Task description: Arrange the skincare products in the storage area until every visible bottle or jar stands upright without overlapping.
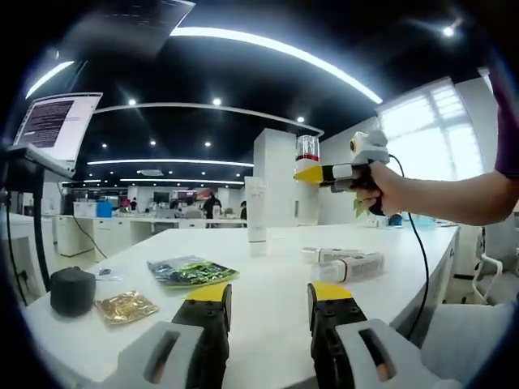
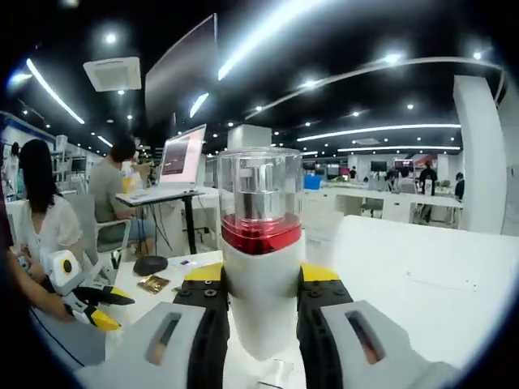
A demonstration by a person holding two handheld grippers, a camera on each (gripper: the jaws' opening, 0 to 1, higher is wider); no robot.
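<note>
Skincare products, mid-arrangement on the white table [image 1: 268,275]. Toward the left of the left gripper view lie non-target items: a dark round object [image 1: 72,290], a gold packet [image 1: 126,306] and a green packet [image 1: 191,271]. Behind these, a tall white bottle [image 1: 256,217] already stands upright; further right, two white tubes [image 1: 350,261] lie on their sides, close together, and by my judgement are yet to be stood up. My left gripper [image 1: 268,304] hovers low over the table, its jaws apart and holding nothing. My right gripper [image 2: 259,304] is raised above the table, its jaws clamped on a pump bottle [image 2: 260,243] with a clear cap and red collar, held upright and not yet set down. Bare tabletop lies between the tall bottle and the tubes; the table's right edge runs just beyond the tubes, so placement should stay inboard.
</note>
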